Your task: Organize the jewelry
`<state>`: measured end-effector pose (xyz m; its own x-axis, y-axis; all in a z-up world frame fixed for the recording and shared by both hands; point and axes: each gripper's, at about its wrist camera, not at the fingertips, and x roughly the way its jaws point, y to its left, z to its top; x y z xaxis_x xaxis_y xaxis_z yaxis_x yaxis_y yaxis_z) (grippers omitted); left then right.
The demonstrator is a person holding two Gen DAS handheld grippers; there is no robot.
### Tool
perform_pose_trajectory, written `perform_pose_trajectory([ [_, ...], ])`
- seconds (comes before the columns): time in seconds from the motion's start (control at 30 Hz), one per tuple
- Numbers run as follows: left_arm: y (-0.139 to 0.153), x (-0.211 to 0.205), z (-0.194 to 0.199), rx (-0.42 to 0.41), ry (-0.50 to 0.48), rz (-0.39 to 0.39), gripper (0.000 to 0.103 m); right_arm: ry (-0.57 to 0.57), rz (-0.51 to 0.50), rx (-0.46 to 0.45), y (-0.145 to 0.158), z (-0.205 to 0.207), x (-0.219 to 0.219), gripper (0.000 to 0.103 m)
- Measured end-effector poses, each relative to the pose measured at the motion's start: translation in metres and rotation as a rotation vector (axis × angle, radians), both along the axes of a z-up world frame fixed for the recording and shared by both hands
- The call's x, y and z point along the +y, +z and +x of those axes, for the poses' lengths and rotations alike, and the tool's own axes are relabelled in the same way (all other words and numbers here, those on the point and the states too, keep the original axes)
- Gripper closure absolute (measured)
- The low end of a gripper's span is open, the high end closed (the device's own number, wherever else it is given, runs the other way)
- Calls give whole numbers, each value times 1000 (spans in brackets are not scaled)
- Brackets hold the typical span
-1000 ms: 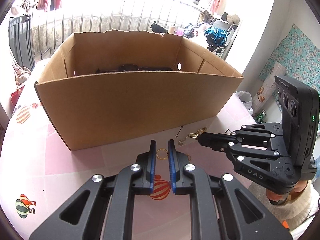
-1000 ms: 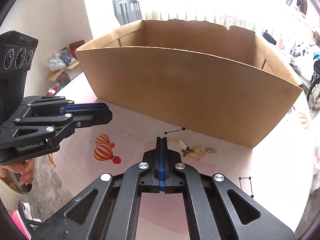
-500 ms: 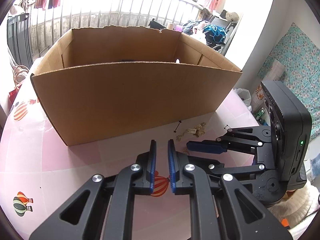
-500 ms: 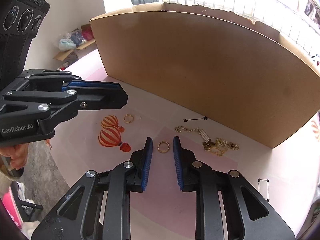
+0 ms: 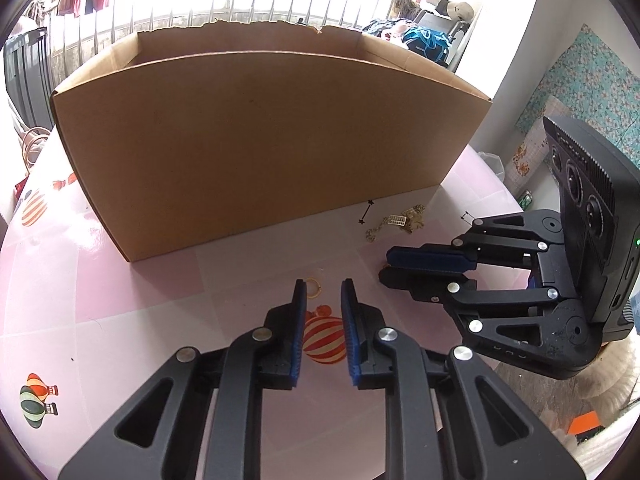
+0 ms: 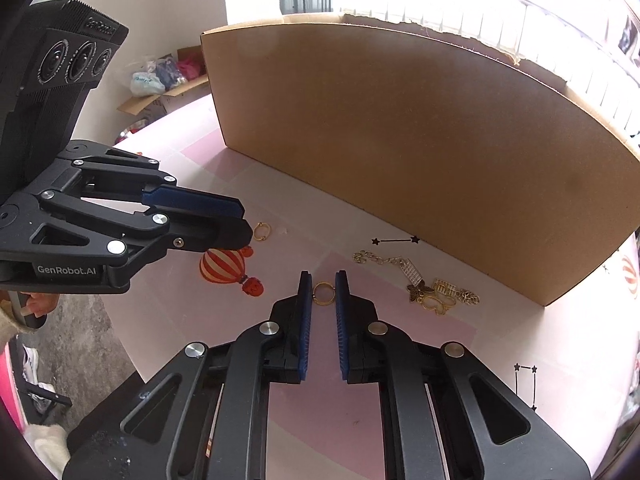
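Observation:
A small gold ring (image 6: 323,294) lies on the pink table between the tips of my right gripper (image 6: 323,280). Its jaws are closing around the ring, and slim gaps still show at the pads. A second gold ring (image 5: 313,285) lies at the tip of the left finger of my left gripper (image 5: 323,292), whose jaws are opening and hold nothing. The same ring (image 6: 262,231) shows just past the left gripper (image 6: 244,224) in the right wrist view. A gold chain with charms (image 6: 420,280) lies near the box's wall, beyond the right gripper (image 5: 386,268).
A big open cardboard box (image 5: 260,140) stands close behind the jewelry and fills the far side of the table (image 5: 120,300). Balloon prints (image 5: 324,340) mark the cloth. The table's edge (image 6: 132,360) runs on the left below the left gripper.
The left jaws have widened and the ring once between them now lies at one fingertip. The right jaws went from shut to wide, then narrowed around another ring. Both views dipped toward the table.

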<state>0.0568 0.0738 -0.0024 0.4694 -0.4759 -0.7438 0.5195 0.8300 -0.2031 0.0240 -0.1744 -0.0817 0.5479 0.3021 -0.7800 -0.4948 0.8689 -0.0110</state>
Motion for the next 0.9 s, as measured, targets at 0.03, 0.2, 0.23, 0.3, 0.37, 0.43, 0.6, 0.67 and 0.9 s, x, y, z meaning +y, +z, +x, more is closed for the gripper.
perform_pose_trajectory([
  [0.03, 0, -1, 0, -1, -4, 3, 86, -4, 8, 1, 0, 0, -1, 94],
  [0.2, -3, -9, 0, -24, -24, 57, 61, -24, 36, 17, -1, 5, 9, 95],
  [0.23, -3, -10, -1, -34, -27, 72, 56, -30, 43, 11, 0, 4, 8, 95],
  [0.3, -4, -16, -3, -54, -32, 109, 56, -34, 46, 10, 3, 3, 8, 95],
  [0.37, -6, -19, -3, -76, -27, 135, 56, -43, 51, 0, 8, 2, 6, 95],
  [0.43, -8, -23, 0, -80, -20, 142, 56, -46, 57, -6, 13, 1, 3, 95],
  [0.6, -14, -29, 3, -116, 11, 178, 63, -66, 88, -1, 20, 0, -4, 95],
  [0.67, -14, -30, 3, -124, 13, 185, 73, -72, 90, -7, 22, -1, -7, 95],
  [0.9, -14, -32, 1, -122, 22, 192, 91, -52, 106, 3, 24, -4, -3, 95],
])
